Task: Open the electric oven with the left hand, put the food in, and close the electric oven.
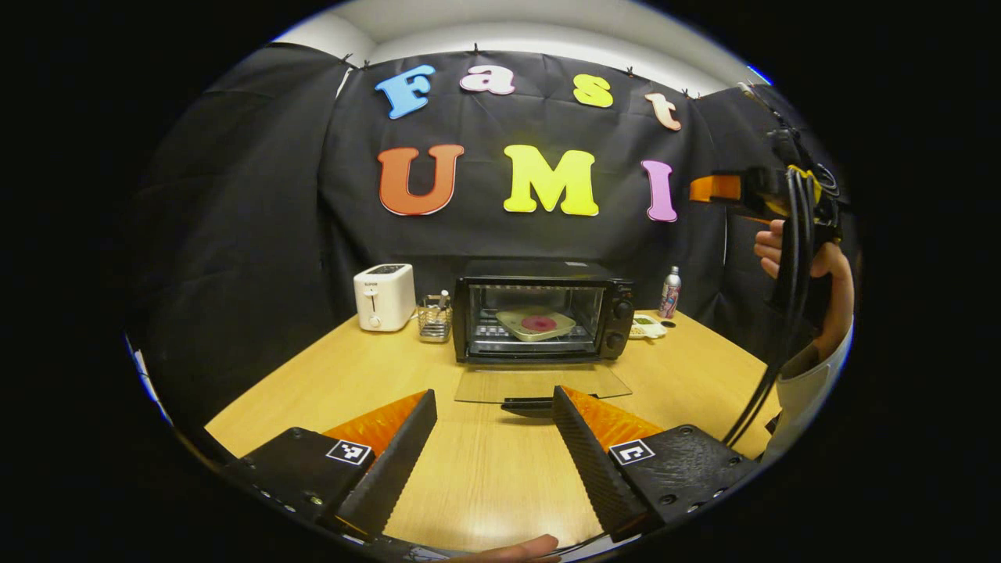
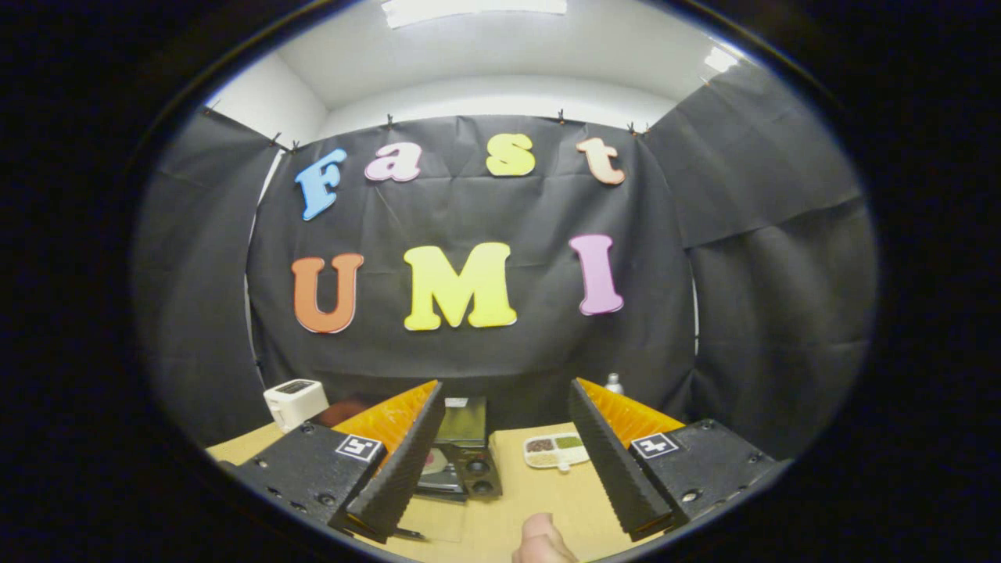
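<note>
Hanging low over the pale wooden table (image 1: 328, 375), the left gripper (image 1: 494, 426) is spread wide and holds nothing — it faces the handle of the black electric oven (image 1: 543, 320), whose glass door (image 1: 539, 385) lies folded down. The food, a red round piece on a pale square plate (image 1: 536, 323), sits on the rack inside. The right gripper (image 2: 504, 446) is raised aside, also released and holding nothing, probably to leave room for closing.

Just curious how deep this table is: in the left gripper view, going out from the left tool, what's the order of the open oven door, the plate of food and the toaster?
1. Oven door, folded down flat, just ahead of the left tool.
2. Plate of food, inside the oven.
3. Toaster, back left, beside the wall.
</note>
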